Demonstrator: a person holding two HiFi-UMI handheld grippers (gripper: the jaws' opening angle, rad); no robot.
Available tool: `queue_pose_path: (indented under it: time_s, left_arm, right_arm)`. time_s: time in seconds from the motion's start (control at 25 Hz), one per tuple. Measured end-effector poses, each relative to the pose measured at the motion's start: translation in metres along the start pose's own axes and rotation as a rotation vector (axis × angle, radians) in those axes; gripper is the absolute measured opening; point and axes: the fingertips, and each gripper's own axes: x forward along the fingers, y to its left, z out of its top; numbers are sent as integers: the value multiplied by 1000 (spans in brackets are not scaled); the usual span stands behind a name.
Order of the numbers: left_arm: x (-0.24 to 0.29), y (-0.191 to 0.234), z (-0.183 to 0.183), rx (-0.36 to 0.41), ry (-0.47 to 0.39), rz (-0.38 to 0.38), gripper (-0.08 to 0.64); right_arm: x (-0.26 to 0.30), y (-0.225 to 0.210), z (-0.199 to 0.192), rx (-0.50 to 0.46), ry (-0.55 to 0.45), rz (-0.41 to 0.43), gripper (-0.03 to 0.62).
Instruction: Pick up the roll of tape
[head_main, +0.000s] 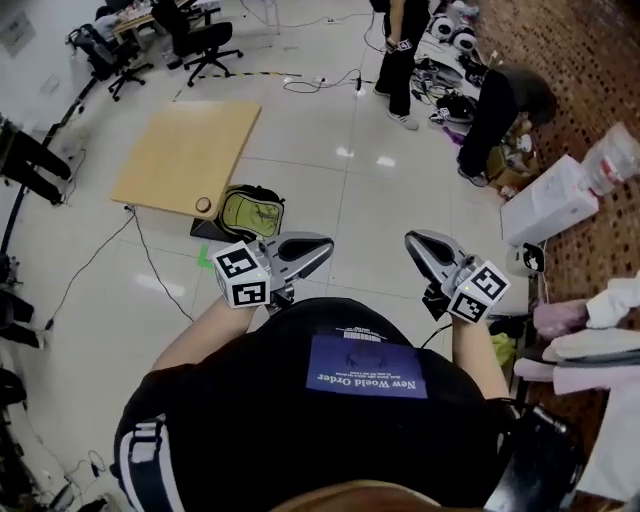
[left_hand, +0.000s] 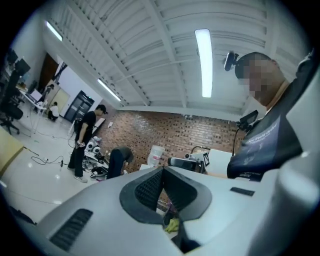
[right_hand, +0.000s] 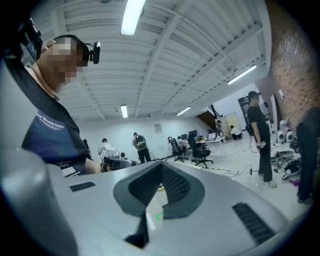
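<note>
A small brownish roll of tape (head_main: 203, 204) lies on the near corner of a light wooden table (head_main: 185, 150) at the upper left of the head view. My left gripper (head_main: 326, 243) is held in front of the person's body, well to the right of the tape and clear of the table, jaws shut with nothing between them. My right gripper (head_main: 410, 239) is level with it further right, also shut and holding nothing. In the left gripper view the left gripper (left_hand: 162, 171) faces a brick wall. In the right gripper view the right gripper (right_hand: 160, 167) faces an office area. The tape shows in neither gripper view.
A green and yellow bag (head_main: 251, 212) sits on the floor by the table's near corner. Cables (head_main: 150, 262) trail across the tiled floor. One person stands (head_main: 400, 50) and another bends over (head_main: 505, 100) at the far right. Office chairs (head_main: 205, 40) stand at the back, a white box (head_main: 550, 200) on the right.
</note>
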Motion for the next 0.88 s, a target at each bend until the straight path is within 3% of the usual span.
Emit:
queue_pose_path:
  time_s: [0.2, 0.44, 0.72, 0.88]
  left_arm:
    - [4, 33, 3, -22, -58, 161, 6]
    - [-67, 83, 17, -58, -112, 316, 8]
    - [-179, 152, 54, -34, -163, 380, 6]
    - [-240, 190, 77, -23, -148, 375, 6]
  right_arm:
    - [48, -45, -7, 8, 60, 170, -15]
    - [149, -34, -13, 9, 117, 333, -14]
    - [292, 8, -6, -2, 145, 414, -15]
    - [365, 30, 1, -30, 156, 417, -14]
